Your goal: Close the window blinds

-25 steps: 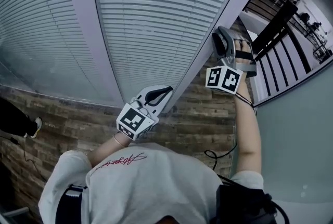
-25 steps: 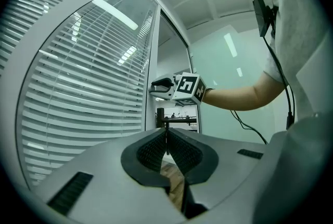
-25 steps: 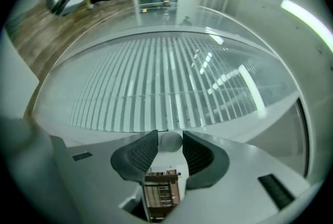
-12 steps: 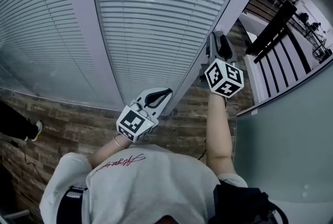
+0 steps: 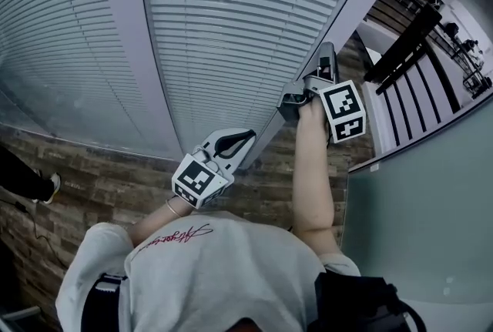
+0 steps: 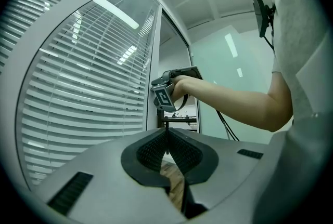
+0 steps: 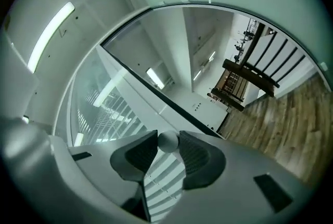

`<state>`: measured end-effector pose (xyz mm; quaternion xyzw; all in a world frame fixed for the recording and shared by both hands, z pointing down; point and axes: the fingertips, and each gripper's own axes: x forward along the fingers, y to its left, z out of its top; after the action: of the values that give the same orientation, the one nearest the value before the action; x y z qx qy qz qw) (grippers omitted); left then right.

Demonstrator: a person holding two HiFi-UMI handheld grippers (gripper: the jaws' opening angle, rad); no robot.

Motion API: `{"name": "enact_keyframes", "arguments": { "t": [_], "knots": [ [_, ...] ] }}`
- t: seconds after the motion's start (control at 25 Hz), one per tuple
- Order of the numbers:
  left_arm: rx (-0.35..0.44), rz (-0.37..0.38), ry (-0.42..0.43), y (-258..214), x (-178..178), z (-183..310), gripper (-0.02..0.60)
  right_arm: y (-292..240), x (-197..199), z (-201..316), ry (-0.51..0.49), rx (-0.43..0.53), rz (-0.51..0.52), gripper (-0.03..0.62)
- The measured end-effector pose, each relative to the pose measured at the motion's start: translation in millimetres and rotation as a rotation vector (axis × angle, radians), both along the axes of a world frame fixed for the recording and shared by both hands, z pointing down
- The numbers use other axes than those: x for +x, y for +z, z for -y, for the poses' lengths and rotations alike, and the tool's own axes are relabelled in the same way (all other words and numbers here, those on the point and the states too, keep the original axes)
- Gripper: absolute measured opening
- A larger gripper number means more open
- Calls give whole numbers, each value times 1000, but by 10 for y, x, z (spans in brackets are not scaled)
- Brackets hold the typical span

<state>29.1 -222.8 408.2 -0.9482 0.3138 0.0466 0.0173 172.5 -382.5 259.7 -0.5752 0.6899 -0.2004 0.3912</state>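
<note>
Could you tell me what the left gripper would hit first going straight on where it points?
Probably the right gripper, almost dead ahead beside the window frame; the frame itself may come first, as depth is unclear.

Right gripper raised at the window frame, jaws just been closing, pinching a round knob. Left gripper lower beside that frame, jaws together, empty.
</note>
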Motion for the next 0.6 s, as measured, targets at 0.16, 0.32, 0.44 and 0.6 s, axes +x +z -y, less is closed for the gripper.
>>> {"name": "enact_keyframes", "arguments": {
  "t": [0.16, 0.32, 0.44, 0.6],
  "knots": [
    [6, 5, 7, 16, 29, -5, 20, 1, 1, -8, 15, 28, -3, 137],
    [2, 6, 21, -7, 95, -8, 20, -35, 13, -1, 52, 18, -121, 135],
    [2, 7, 25, -8, 114, -27, 20, -34, 5, -2, 97, 17, -258, 133],
    [1, 4, 11, -8, 44, -21, 20, -44, -52, 8, 164, 21, -484, 133]
  ]
}}
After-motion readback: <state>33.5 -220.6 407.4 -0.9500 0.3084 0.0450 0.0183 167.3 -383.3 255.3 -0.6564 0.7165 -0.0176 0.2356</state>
